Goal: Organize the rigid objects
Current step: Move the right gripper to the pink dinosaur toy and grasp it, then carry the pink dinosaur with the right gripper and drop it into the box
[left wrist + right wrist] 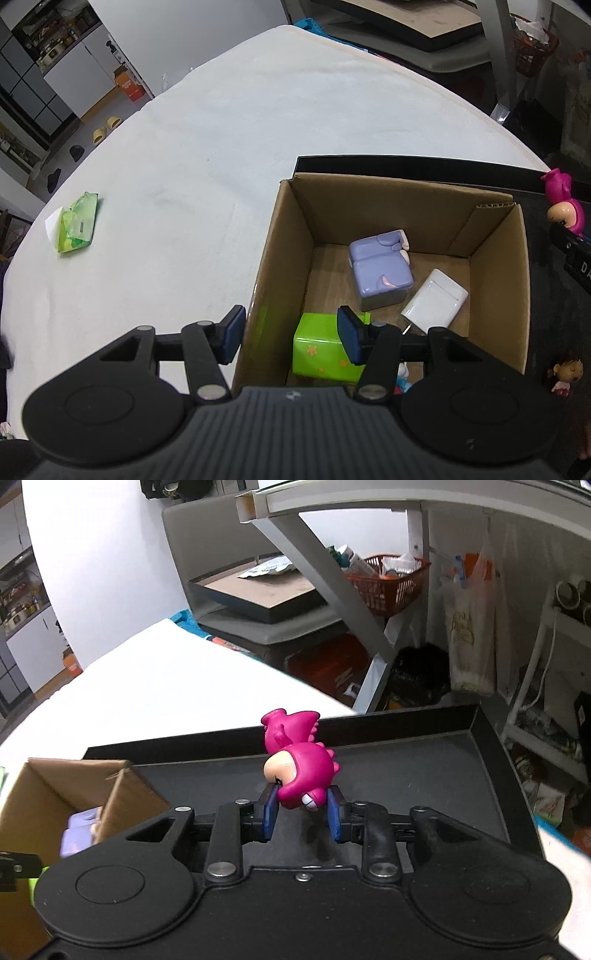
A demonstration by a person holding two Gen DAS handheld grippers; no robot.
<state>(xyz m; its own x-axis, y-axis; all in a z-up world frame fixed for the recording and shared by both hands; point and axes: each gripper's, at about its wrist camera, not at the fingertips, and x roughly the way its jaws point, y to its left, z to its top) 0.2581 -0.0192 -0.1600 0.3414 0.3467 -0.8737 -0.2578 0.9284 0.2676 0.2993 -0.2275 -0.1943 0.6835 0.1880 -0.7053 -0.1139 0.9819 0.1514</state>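
— Right wrist cam: what's the right gripper [302, 814] got?
— Magenta plastic dinosaur-suit figurine [297, 764], head-down, blue pads [270, 814] clamped on its head, above the black tray [424, 771].
— Left wrist cam?
— Left gripper [291, 338] w/ jaws spread wide, nothing between them; they straddle the near-left wall of the open brown cardboard box [291, 236].
— Inside the box?
— Lavender ceramic-looking block [378, 267], white rectangular charger-like block [434, 299], lime-green box w/ flower prints [321, 349]. Something blue-white under the right finger, too hidden to tell.
— Outside?
— Green translucent packet [77, 223] on the white tablecloth [221, 147], well apart from the box; small doll figure in pink [563, 373] right of the box, prob. on the tray.
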